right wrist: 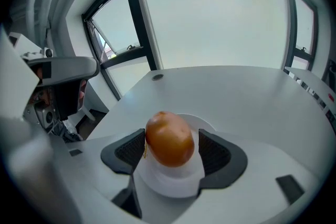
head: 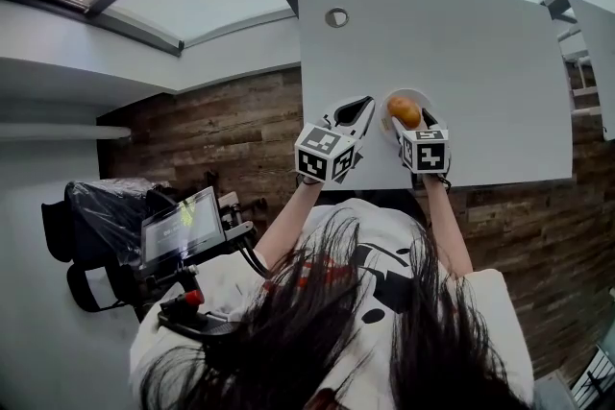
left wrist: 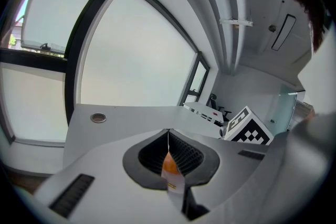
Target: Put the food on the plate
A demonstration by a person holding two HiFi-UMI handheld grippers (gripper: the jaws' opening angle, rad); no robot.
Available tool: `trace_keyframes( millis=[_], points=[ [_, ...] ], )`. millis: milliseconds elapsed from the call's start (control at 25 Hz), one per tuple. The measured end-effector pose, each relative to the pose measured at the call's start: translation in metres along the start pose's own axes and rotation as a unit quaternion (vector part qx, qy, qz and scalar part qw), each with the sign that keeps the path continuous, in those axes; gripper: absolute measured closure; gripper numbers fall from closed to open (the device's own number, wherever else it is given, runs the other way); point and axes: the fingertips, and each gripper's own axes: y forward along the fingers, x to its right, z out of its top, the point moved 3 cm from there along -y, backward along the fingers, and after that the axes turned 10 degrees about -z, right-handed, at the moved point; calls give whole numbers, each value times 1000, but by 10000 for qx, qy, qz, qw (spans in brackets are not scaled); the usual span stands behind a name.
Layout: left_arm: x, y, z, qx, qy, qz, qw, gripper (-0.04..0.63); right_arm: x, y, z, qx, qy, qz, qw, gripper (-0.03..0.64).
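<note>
An orange-brown, egg-shaped food (head: 405, 110) rests on a small white plate (head: 389, 104) near the front edge of the white table (head: 480, 53). My right gripper (head: 411, 122) straddles the food. In the right gripper view the food (right wrist: 169, 138) stands on the plate (right wrist: 173, 182) between the jaws of the right gripper (right wrist: 170, 140), which is open: the left pad (right wrist: 131, 150) touches it and a thin gap shows at the right pad. My left gripper (head: 363, 104) hovers just left of the plate, shut and empty. In the left gripper view a sliver of the food (left wrist: 169, 164) shows beyond the left gripper (left wrist: 168, 134).
A round cable hole (head: 336, 16) lies in the table's far left part. The table's front edge (head: 480, 181) runs just under my hands, with wood floor (head: 221, 139) to the left. Another desk (head: 598, 43) stands at the right. Large windows (right wrist: 220, 18) stand behind the table.
</note>
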Motion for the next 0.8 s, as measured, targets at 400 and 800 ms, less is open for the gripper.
trace_keyframes(
  millis=[400,800],
  points=[
    [1,-13,4,15,146,-273,9995,589,-9,-30,10,336,817,23,9961,313],
    [-8,-57,5,-99,303,-836,9960,589,-58,-71,29,944,1794,-106,9792,313]
  ],
)
